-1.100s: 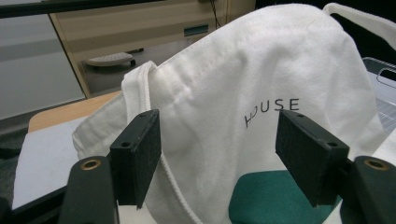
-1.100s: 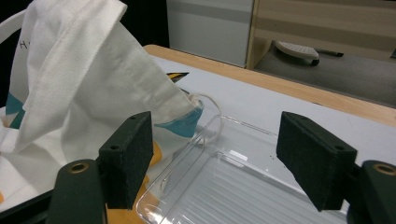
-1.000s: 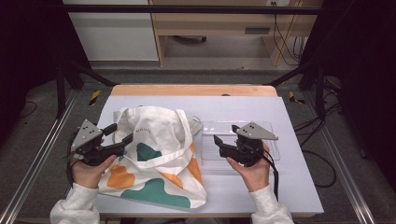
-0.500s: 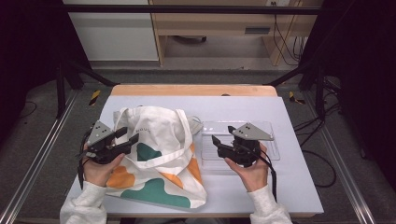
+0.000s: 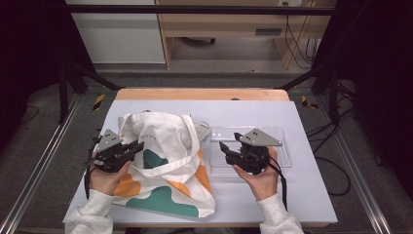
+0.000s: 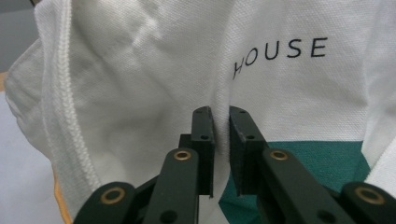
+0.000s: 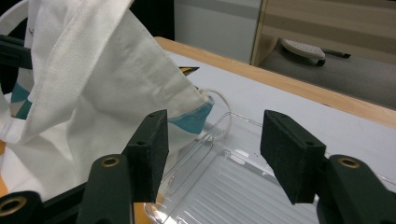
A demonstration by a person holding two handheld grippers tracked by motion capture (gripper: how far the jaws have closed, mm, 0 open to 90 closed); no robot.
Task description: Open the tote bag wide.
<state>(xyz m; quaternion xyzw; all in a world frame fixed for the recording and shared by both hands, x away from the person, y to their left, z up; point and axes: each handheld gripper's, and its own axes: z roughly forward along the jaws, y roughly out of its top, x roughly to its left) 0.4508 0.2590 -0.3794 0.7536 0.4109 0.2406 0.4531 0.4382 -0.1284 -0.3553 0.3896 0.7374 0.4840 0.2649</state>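
Observation:
A white canvas tote bag (image 5: 168,141) with green and orange shapes lies on the left half of the table. My left gripper (image 5: 139,145) rests on the bag's left side. In the left gripper view its jaws (image 6: 222,116) have just been closing and now pinch a fold of the white cloth (image 6: 140,70) below the printed word HOUSE. My right gripper (image 5: 229,140) hovers over the left end of a clear plastic tray (image 5: 285,146). Its jaws (image 7: 217,123) have narrowed a little but stand open, gripping nothing, with the tray (image 7: 233,182) beneath and the bag's corner (image 7: 102,84) just beyond.
The white table (image 5: 302,195) has a wooden strip (image 5: 202,93) along its far edge. Metal rails run along both sides, and a dark frame post (image 5: 336,92) stands at the back right. Cables lie on the floor to the right.
The left gripper moved right and down onto the bag, and its jaws went from wide open to closed on the cloth. The right gripper stayed over the tray with its jaws slightly narrower.

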